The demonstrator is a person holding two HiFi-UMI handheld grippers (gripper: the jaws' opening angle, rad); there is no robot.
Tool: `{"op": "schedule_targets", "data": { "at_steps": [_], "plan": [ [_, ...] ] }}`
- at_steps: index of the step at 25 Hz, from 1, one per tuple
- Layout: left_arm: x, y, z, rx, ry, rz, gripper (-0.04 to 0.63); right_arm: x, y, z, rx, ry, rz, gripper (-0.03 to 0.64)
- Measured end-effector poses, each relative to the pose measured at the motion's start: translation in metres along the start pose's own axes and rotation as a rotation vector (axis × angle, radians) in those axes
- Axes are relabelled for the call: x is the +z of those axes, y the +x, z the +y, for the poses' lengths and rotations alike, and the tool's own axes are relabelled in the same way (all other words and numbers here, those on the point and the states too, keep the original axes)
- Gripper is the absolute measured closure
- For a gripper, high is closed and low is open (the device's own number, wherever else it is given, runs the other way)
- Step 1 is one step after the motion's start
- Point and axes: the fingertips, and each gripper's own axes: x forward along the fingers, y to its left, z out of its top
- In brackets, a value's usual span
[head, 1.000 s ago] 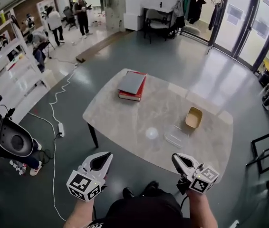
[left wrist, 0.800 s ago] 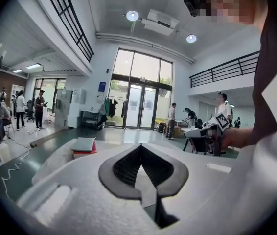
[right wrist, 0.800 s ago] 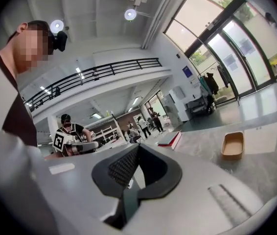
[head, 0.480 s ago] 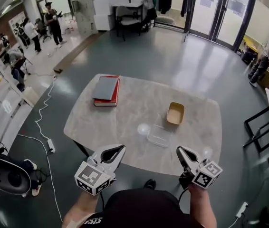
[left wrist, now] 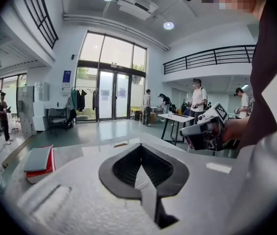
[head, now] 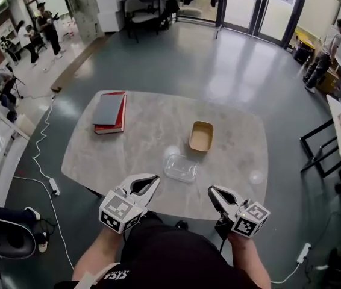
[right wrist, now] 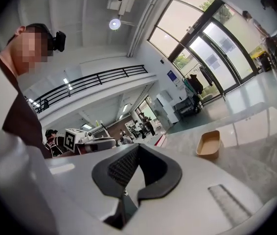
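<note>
Pale, marble-patterned stone tops the rounded desk (head: pixel 158 131) in front of you, and both tongs hang at its near edge. Your left tongs (head: pixel 152 178) are fully closed, the two dark-lined tips meeting in a point with nothing caught between them. Your right tongs (head: pixel 212 190) are the same, tips pressed together and empty. Neither touches anything on the desk.

The clear, shallow plastic container with rounded corners (head: pixel 181 168) lies on the desk just ahead of the tongs, in the gap between them and a little nearer your left tongs. Straight beyond it, farther from both tongs, sits the tan, rounded rectangular tray (head: pixel 201 136), apart from the container. From your right tongs it shows ahead and to the right.

Well ahead of your left tongs and off to their left, near the desk's far corner, a grey book lies flat on a red book (head: pixel 110 112). In the left gripper view your right tongs, with their square-marker cube, appear off to the right, held in your hand.
</note>
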Motion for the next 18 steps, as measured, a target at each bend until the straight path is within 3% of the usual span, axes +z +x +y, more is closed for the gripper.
{"op": "schedule_targets", "data": {
  "at_steps": [18],
  "plan": [
    [-0.114,0.105,0.021,-0.294,0.084,0.387,0.531,-0.004,0.007,-0.047,-0.178,0.092,-0.033,0.615]
  ]
}}
